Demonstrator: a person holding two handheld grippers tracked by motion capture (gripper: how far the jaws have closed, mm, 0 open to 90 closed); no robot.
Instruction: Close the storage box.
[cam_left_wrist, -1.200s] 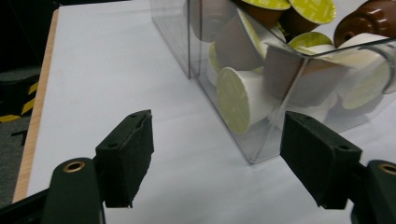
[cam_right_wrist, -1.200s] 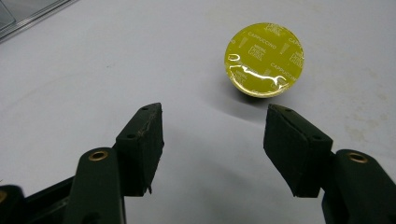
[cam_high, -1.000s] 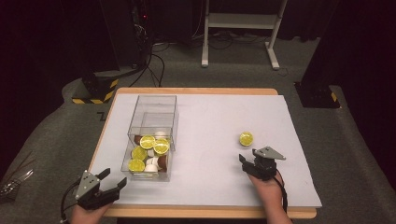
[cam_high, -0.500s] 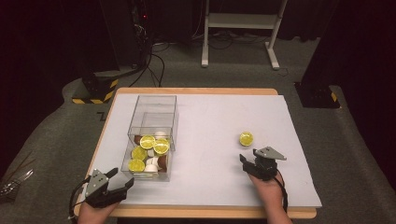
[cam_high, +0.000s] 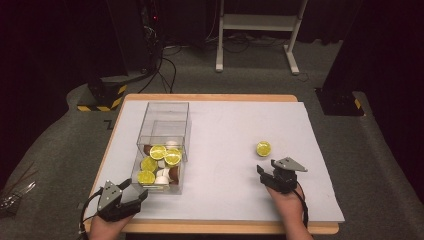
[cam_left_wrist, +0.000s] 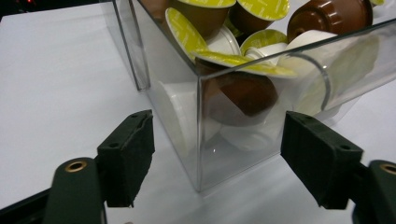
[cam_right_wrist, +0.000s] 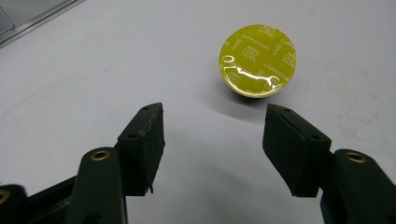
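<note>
Capsule (cam_high: 263, 148) count: one yellow-lidded capsule is sitting alone on the bench (cam_high: 225, 200), just ahead of the right gripper (cam_right_wrist: 212, 140), whose jaws we are seeing spread and empty. The left gripper (cam_left_wrist: 217, 154) is straddling the near corner of the one clear box (cam_high: 162, 145), jaws just closing a little, pads not touching. We are counting four yellow lids inside, plus white and brown capsules.

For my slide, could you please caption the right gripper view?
Right gripper, jaws apart, faces a lone yellow-lidded capsule on the white table cover.
</note>
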